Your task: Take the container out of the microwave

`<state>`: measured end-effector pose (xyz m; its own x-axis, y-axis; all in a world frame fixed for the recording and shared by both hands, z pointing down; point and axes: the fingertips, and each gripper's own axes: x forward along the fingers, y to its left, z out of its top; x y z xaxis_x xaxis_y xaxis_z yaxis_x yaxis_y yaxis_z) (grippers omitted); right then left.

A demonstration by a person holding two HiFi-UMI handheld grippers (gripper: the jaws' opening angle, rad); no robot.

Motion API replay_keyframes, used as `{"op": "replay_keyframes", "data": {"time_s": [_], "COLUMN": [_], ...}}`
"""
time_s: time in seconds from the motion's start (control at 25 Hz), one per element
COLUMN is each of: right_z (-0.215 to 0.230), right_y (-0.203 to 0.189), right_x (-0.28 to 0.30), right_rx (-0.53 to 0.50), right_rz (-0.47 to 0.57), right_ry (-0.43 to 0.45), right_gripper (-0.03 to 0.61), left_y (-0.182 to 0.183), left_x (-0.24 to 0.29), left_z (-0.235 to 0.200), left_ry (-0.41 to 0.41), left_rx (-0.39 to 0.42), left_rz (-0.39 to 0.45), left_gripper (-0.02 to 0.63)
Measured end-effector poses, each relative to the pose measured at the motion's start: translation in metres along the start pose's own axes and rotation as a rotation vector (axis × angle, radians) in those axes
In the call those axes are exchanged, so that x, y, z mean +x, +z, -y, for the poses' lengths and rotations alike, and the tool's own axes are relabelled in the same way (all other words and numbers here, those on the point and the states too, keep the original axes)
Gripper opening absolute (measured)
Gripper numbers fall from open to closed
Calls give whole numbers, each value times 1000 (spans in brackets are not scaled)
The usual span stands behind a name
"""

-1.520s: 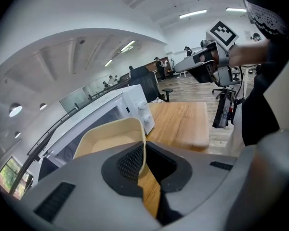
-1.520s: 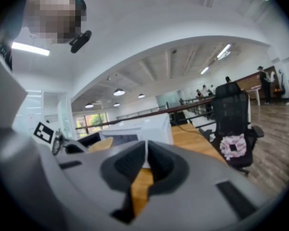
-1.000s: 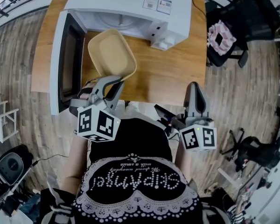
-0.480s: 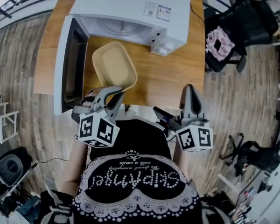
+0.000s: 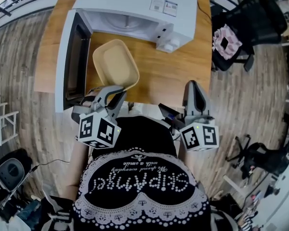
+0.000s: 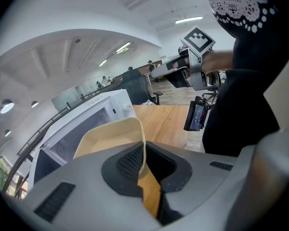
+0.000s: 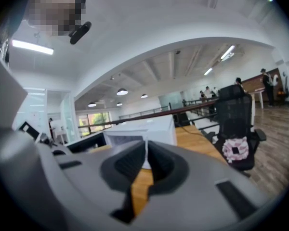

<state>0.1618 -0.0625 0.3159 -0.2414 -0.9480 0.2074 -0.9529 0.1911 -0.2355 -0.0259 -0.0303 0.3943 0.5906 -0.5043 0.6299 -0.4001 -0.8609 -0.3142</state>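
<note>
A shallow cream container (image 5: pixel 114 62) hangs over the wooden table (image 5: pixel 178 76), just in front of the open white microwave (image 5: pixel 135 4). My left gripper (image 5: pixel 116 88) is shut on its near rim. In the left gripper view the thin rim (image 6: pixel 143 148) stands pinched between the dark pads, and the container's body (image 6: pixel 106 138) tilts up beyond them. My right gripper (image 5: pixel 194 84) hovers at the table's near edge to the right, shut on nothing. In the right gripper view its jaws (image 7: pixel 145 160) meet, with the microwave (image 7: pixel 144 129) ahead.
The microwave door (image 5: pixel 70 61) swings out to the left, beside the container. A black office chair (image 5: pixel 231 37) with a pink cloth stands right of the table. The person's dark shirt (image 5: pixel 139 186) fills the lower middle. A white stand (image 5: pixel 2 124) is on the floor at left.
The left gripper has drawn the container a little further from the microwave opening, toward the person. The right gripper has stayed where it was.
</note>
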Motion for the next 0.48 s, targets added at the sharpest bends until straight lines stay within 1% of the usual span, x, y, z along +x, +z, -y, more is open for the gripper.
{"op": "replay_keyframes", "data": {"time_s": [0.24, 0.48], "right_z": [-3, 3], "right_y": [1, -2], "right_x": [-3, -7], "right_rx": [-4, 0], "right_rz": [0, -4], "right_ry": [2, -25], "right_gripper": [37, 38], "left_y": [-3, -4], "left_x": [-2, -2], "left_z": [4, 0], "left_ry": [-11, -6], "left_rx": [4, 9], "left_rz": [-4, 1], "left_gripper": [41, 40]}}
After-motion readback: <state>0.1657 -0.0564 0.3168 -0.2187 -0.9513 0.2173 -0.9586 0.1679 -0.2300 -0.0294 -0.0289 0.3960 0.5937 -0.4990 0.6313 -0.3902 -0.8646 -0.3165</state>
